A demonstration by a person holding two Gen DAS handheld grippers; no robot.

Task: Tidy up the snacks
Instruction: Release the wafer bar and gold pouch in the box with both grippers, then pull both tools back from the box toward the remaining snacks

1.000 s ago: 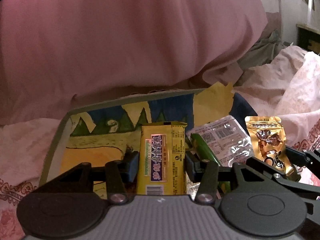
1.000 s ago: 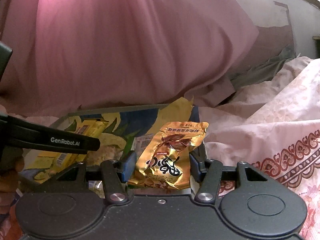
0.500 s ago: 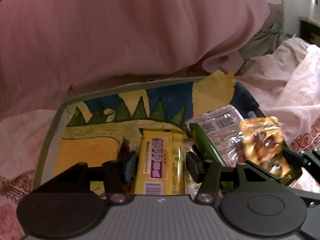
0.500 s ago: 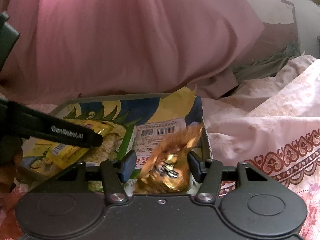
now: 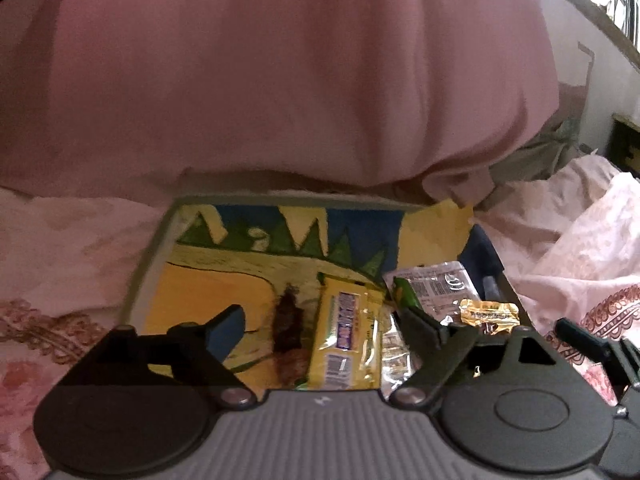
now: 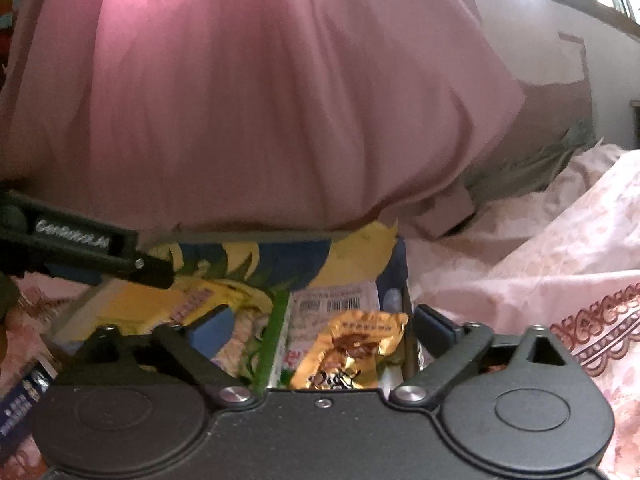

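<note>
Snacks in tray [image 5: 152, 280], one yellow bar [image 5: 346, 344], one gold pouch [image 6: 352, 354]

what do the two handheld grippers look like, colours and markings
The left gripper has black linkage arms with silver pivot screws, round black discs and a grey ribbed body; one finger pad is blue. The right gripper has the same black linkage and blue pads, but a black body. White GenRobot.AI lettering marks the left gripper's side in the right wrist view.
</note>
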